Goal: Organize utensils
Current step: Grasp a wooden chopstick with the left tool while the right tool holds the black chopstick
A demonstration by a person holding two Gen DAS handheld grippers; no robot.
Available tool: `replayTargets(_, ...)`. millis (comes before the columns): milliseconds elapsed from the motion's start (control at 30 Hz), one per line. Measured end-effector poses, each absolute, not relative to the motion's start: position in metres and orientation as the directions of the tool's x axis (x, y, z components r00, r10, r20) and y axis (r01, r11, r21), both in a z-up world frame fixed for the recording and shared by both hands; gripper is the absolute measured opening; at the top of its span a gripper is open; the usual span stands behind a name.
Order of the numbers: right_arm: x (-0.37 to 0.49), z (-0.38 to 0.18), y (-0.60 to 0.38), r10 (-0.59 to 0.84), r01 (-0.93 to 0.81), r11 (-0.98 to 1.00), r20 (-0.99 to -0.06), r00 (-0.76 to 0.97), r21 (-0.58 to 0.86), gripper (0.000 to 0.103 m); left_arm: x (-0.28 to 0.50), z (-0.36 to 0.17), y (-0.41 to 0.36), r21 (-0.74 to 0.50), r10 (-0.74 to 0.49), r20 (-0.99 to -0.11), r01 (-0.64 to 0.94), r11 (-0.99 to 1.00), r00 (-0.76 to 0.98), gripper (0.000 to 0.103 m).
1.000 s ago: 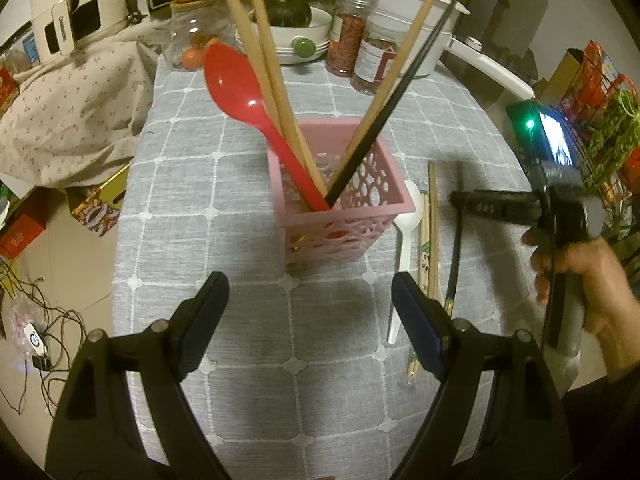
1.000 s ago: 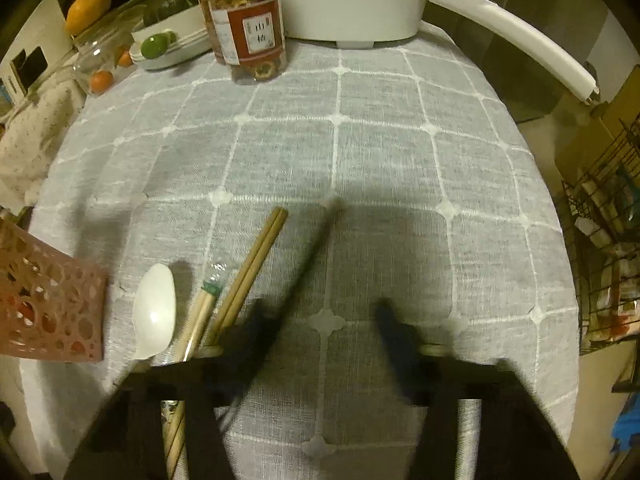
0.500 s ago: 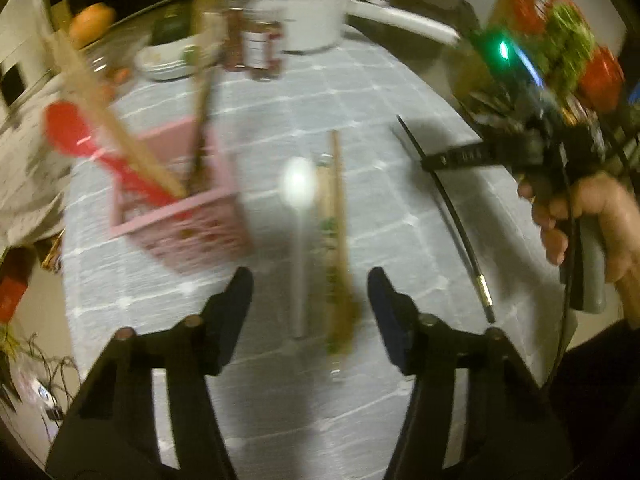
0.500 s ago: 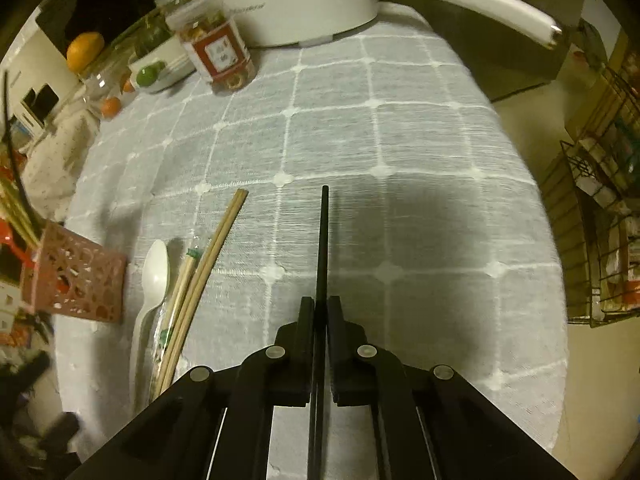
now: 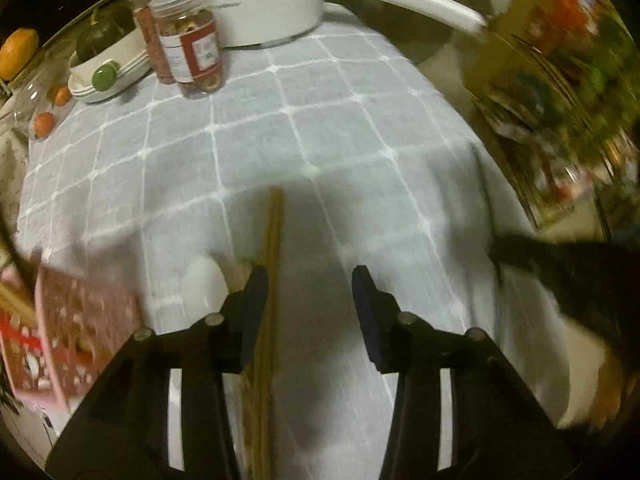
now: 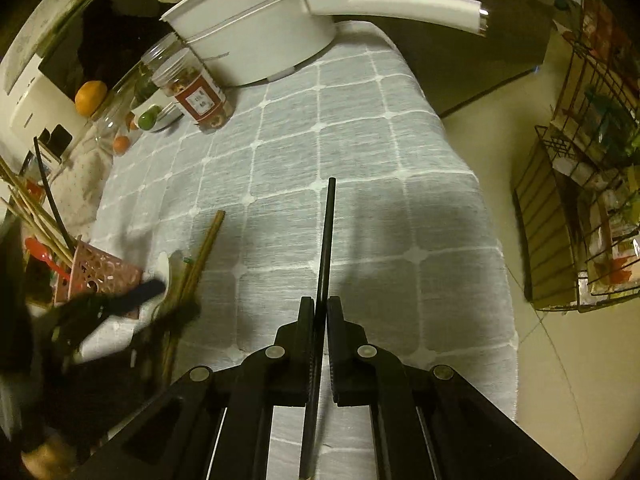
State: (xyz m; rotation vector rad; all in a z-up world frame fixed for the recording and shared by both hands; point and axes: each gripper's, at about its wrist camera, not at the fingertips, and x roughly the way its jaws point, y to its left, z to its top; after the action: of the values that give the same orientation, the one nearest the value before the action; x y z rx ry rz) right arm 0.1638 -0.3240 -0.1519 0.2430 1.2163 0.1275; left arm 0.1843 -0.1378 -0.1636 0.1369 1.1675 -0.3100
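While the right gripper (image 6: 321, 312) clamped the black chopstick (image 6: 326, 240), whose shaft ran forward along the fingers, the left gripper (image 5: 310, 300) hung open over the wooden chopsticks (image 5: 271, 280) on the cloth (image 5: 360, 152). Their long axis ran parallel to the fingers, close beside the left finger (image 5: 250, 312) and off centre in the gap. The basket (image 5: 68, 340) lay to the left, nearer the left gripper. A white spoon (image 5: 202, 284) rested between basket and chopsticks.
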Motion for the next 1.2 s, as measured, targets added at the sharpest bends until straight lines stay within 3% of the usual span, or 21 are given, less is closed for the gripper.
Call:
replayTargets(267, 0.164, -0.153, -0.328, 0.250, 0.034, 0.960, -0.907, 0.338, 0.278, 0.006, 0.227, -0.181, -0.139, -0.104, -0.179, -0.930, 0.238, 0.966, 0.320, 0.045)
replayTargets(567, 0.165, -0.156, -0.328, 0.255, 0.035, 0.959, -0.908, 0.334, 0.282, 0.006, 0.233, -0.196, -0.142, -0.066, -0.135, -0.951, 0.245, 0.967, 0.278, 0.044)
replayTargets(633, 0.166, -0.159, -0.327, 0.256, 0.038, 0.958, -0.909, 0.330, 0.284, 0.006, 0.230, -0.196, -0.147, -0.034, -0.117, -0.951, 0.278, 0.960, 0.287, 0.039)
replayTargets(700, 0.166, -0.161, -0.326, 0.256, 0.039, 0.958, -0.910, 0.325, 0.284, 0.006, 0.229, -0.196, -0.150, -0.035, -0.127, -0.948, 0.299, 0.953, 0.291, 0.022)
replayTargets(767, 0.167, -0.162, -0.324, 0.258, 0.036, 0.958, -0.911, 0.322, 0.284, 0.006, 0.228, -0.196, -0.151, -0.039, -0.132, -0.949, 0.307, 0.951, 0.288, 0.012)
replayTargets(1200, 0.157, -0.141, -0.319, 0.252, 0.009, 0.961, -0.891, 0.377, 0.276, 0.006, 0.168, -0.161, -0.135, -0.079, -0.213, -0.914, 0.365, 0.928, 0.346, 0.009)
